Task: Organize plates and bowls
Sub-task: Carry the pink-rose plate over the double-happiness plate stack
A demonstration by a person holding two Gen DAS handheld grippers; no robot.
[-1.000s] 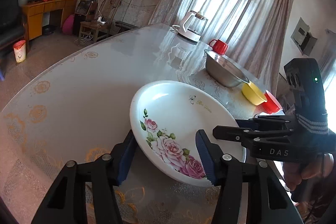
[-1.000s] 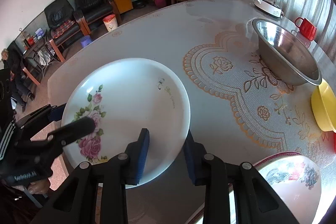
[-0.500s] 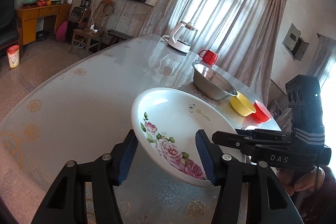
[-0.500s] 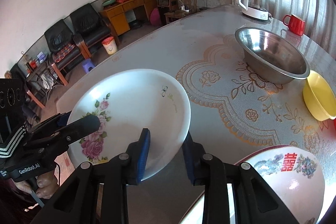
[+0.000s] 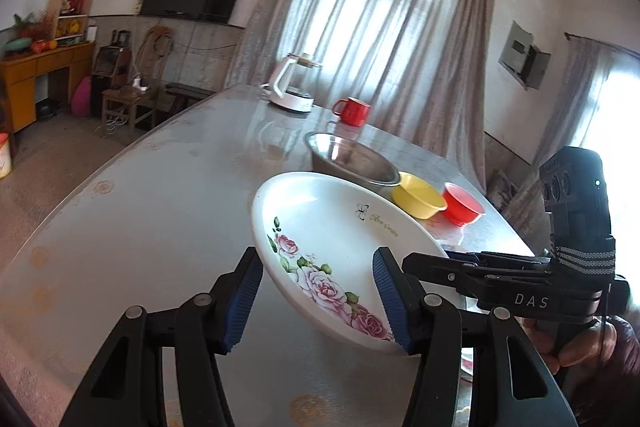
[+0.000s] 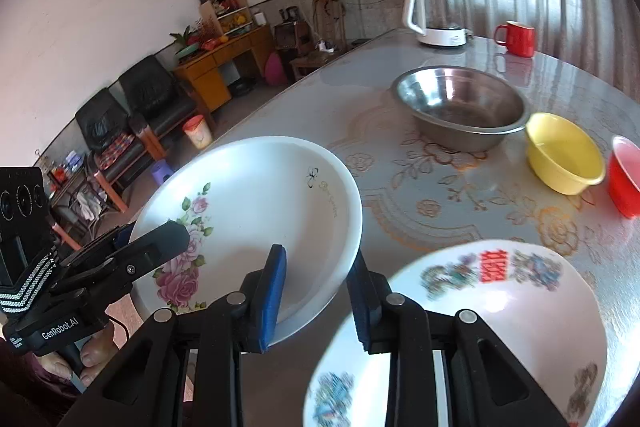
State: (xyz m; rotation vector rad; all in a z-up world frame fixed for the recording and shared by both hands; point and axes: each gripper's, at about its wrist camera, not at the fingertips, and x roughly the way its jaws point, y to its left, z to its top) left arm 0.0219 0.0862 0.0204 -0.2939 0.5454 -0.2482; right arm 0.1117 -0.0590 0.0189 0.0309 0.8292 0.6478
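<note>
Rose-patterned plate (image 5: 340, 239) held tilted above the table (image 5: 160, 211), a gripper at each side of its rim.

The right gripper (image 6: 320, 291) pinches the plate's near rim, one blue pad inside the dish and one under it. The left gripper (image 5: 316, 301) straddles the opposite rim with its jaws part open; whether its pads press the plate I cannot tell. A patterned bowl (image 6: 500, 327) sits at the table's near edge, just beside the right gripper.

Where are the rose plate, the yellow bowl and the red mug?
rose plate (image 6: 256, 203), right wrist view, bare white centre.
yellow bowl (image 6: 564, 151), right wrist view, inside.
red mug (image 5: 354, 111), left wrist view, side.
</note>
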